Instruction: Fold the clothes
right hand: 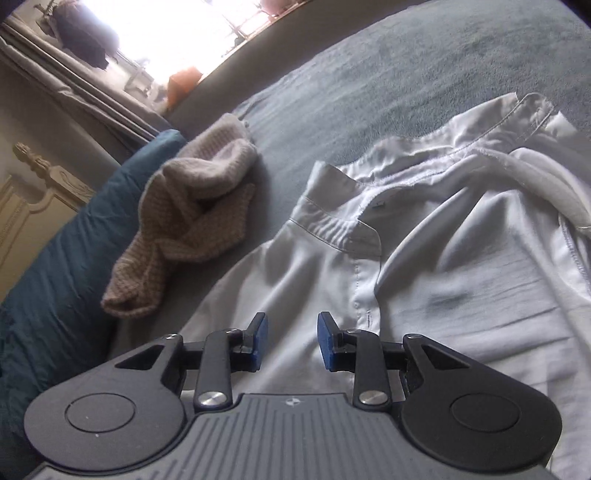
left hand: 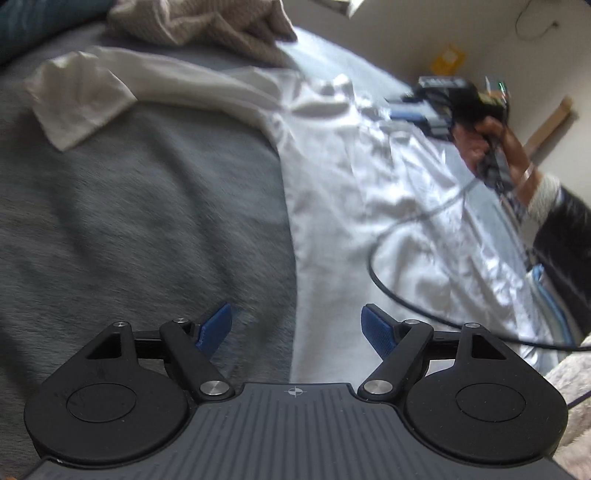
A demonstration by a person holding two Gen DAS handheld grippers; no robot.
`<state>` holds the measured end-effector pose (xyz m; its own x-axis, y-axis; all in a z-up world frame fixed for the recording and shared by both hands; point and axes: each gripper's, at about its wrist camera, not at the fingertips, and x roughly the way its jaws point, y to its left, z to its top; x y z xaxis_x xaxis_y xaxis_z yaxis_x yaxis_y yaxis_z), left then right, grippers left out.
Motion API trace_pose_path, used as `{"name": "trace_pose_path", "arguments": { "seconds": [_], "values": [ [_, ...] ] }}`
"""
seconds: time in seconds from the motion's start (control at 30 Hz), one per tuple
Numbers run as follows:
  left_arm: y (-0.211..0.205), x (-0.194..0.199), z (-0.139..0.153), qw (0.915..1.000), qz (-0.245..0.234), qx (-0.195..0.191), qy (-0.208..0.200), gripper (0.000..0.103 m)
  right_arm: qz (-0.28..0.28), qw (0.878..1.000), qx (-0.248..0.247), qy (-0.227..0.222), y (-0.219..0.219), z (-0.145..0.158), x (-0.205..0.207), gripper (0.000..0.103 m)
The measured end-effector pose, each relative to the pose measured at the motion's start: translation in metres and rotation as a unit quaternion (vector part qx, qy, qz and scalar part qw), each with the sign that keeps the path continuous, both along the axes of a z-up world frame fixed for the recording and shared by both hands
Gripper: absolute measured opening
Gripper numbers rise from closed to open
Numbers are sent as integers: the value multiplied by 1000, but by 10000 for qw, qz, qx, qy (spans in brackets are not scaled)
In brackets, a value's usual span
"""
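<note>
A white button shirt (left hand: pixel 369 177) lies spread on a grey blanket (left hand: pixel 129 221), one sleeve (left hand: pixel 85 103) stretched out to the far left. My left gripper (left hand: pixel 297 328) hovers open over the shirt's left edge, nothing between its blue pads. In the right wrist view the shirt (right hand: pixel 443 258) fills the right half, its collar (right hand: pixel 332 221) toward the far side. My right gripper (right hand: pixel 292 338) is open above the shirt front beside the button placket, holding nothing. The left wrist view shows the right gripper (left hand: pixel 406 110) blurred, held by a hand (left hand: pixel 484 144) over the shirt's far part.
A beige knitted garment (right hand: pixel 192 218) lies bunched on the grey blanket (right hand: pixel 406 74) left of the collar, also visible as the knitted garment (left hand: pixel 207 29). A teal pillow (right hand: pixel 66 258) lies along the left. A black cable (left hand: pixel 399 295) runs across the shirt. A window (right hand: pixel 177 29) is beyond.
</note>
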<state>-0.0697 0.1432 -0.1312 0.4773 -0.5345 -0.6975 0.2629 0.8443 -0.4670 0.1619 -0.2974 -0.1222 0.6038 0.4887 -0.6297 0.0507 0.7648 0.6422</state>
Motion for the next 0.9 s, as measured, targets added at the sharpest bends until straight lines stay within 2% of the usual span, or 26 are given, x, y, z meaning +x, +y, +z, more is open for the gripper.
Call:
{"name": "trace_pose_path", "arguments": {
  "seconds": [0.07,0.2,0.33,0.5,0.57,0.63,0.77,0.9],
  "values": [
    [19,-1,9,9995,242,-79,-192,78,-1,9992,404,-20,-9,14,-16,32],
    [40,13,19,9956,807,170,-435,78,86,9916,1292,-43,-12,36,-48,32],
    [34,40,19,9854,1228,950,-707,78,212,9793,2008,121,10,37,-87,32],
    [18,79,10,9650,1671,1720,-1063,78,374,9728,2205,611,51,12,-128,32],
    [9,96,5,9552,1808,2068,-1105,78,396,9738,2068,860,61,4,-134,32],
    [14,99,1,9557,2043,1884,-970,78,398,9748,1922,1061,68,-1,-137,32],
    [32,101,-6,9563,2541,1299,-640,78,443,9778,1739,1078,76,5,-142,32],
    [49,103,-13,9502,3020,706,-305,82,447,9784,1637,1177,77,1,-149,33]
  ]
}}
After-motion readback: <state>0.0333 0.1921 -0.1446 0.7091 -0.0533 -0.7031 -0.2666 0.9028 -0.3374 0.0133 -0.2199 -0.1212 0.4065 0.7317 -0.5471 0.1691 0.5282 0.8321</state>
